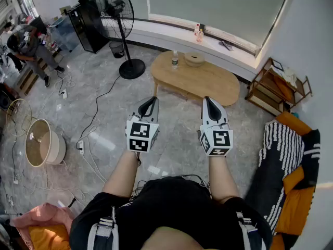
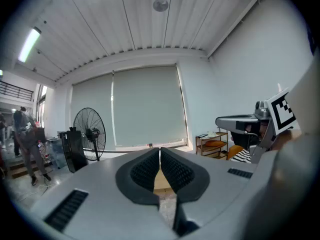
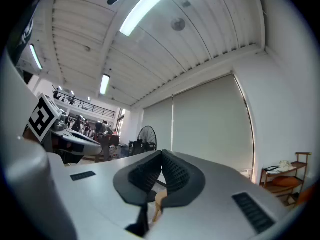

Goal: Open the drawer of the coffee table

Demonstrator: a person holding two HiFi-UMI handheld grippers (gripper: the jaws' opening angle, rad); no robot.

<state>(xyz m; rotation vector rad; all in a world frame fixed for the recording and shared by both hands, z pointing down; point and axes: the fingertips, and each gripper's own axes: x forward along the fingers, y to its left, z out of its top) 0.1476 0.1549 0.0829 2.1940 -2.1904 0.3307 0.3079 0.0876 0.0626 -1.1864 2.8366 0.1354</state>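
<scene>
Coffee table (image 1: 200,82), wooden, is seen well ahead; its hidden drawer is judged rigid, best taken at the front. Left gripper (image 1: 154,100) and right gripper (image 1: 207,99) are closed, empty.

The coffee table (image 1: 208,82) is low, with a long, rounded, light-wood top. It stands upright on the grey floor (image 1: 177,119), near the white window ledge (image 1: 156,34). Its drawer cannot be made out.

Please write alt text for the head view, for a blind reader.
A person holds the left gripper and right gripper, both shut and empty, side by side, aimed at an oval wooden coffee table. A bottle and a bowl stand on it; a fan stands to its left.
</scene>
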